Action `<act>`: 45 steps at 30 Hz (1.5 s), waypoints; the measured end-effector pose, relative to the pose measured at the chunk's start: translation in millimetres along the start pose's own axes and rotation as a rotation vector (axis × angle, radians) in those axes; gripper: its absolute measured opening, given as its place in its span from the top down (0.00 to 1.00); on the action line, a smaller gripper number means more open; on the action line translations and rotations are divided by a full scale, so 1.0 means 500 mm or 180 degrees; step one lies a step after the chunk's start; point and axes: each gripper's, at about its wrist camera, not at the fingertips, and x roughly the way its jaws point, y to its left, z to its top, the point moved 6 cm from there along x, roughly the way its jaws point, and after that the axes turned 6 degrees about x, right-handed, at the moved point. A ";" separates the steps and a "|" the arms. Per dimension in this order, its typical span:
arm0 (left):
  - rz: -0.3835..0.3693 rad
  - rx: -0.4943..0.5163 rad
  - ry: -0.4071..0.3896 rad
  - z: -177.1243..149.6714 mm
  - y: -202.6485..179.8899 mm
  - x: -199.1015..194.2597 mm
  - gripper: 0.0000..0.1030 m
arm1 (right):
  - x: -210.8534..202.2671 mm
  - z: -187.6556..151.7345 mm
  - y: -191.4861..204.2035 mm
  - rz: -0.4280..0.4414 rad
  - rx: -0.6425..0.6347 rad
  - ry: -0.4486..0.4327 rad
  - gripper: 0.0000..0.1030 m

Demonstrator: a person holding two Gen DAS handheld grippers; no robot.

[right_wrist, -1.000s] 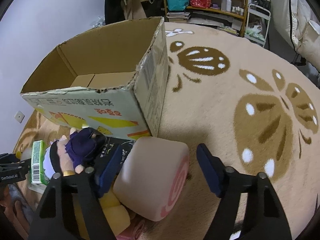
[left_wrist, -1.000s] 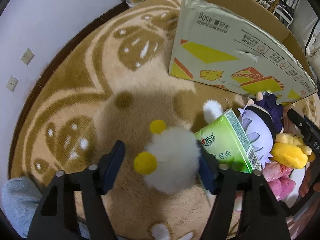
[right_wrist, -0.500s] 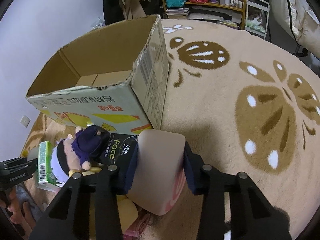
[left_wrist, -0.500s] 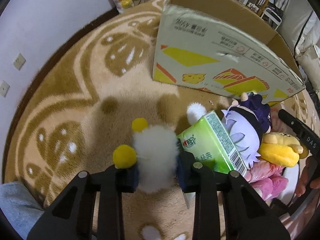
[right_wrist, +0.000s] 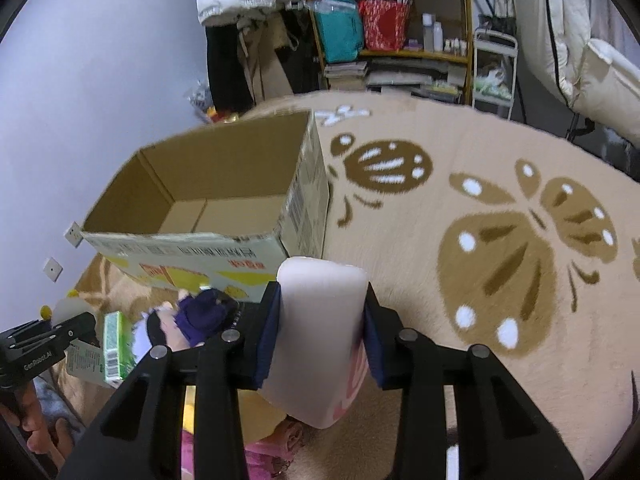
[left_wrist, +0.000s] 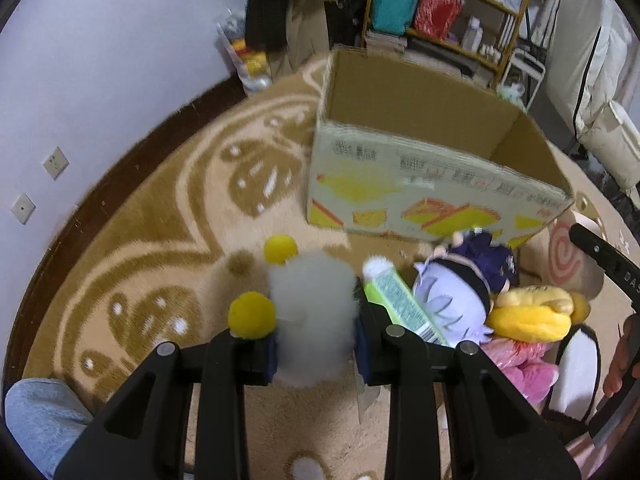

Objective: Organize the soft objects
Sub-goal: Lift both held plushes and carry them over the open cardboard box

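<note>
My left gripper [left_wrist: 316, 344] is shut on a fluffy white plush with yellow pom-poms [left_wrist: 308, 304] and holds it above the rug. My right gripper [right_wrist: 320, 340] is shut on a pink swirl-roll cushion [right_wrist: 320, 320], lifted near the corner of the open cardboard box [right_wrist: 208, 184]. The box [left_wrist: 420, 184] stands on the rug and looks empty inside. Beside it lie a green tissue pack [left_wrist: 400, 308], a purple-haired doll [left_wrist: 460, 292], a yellow plush [left_wrist: 532, 316] and a pink plush [left_wrist: 520, 364].
A patterned beige and brown rug [right_wrist: 500, 240] covers the floor. Shelves with bags and bottles [right_wrist: 384, 28] stand behind the box. A wall with sockets [left_wrist: 56, 160] is at the left. A white chair or bedding [right_wrist: 592, 60] is at the right.
Both grippers closed on their soft objects and lifted them; the views have risen and the box interior has come into sight.
</note>
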 end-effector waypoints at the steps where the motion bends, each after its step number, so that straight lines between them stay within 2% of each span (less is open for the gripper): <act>1: 0.0042 -0.0001 -0.0082 0.007 0.005 -0.008 0.73 | -0.011 0.005 0.002 0.0011 -0.0002 -0.0058 0.62; 8: 0.0185 0.0120 -0.0661 0.053 0.000 -0.069 0.73 | -0.087 0.055 0.023 0.0089 -0.0081 -0.0469 0.62; 15: 0.0255 0.0177 -0.0992 0.092 -0.012 -0.105 0.73 | -0.130 0.106 0.054 0.0224 -0.0211 -0.0735 0.62; 23: 0.0220 0.0452 -0.1189 0.149 -0.059 -0.138 0.73 | -0.115 0.133 0.095 0.0272 -0.0354 -0.0772 0.62; 26: 0.0298 0.0556 -0.1286 0.184 -0.076 -0.139 0.73 | -0.103 0.139 0.104 0.0283 -0.0400 -0.0761 0.62; 35: 0.0379 0.0614 -0.1308 0.266 -0.095 -0.084 0.73 | -0.062 0.165 0.120 0.0380 -0.0455 -0.0761 0.61; 45: 0.0313 0.0597 -0.1165 0.278 -0.097 -0.024 0.72 | 0.006 0.186 0.141 0.0420 -0.0479 -0.0705 0.61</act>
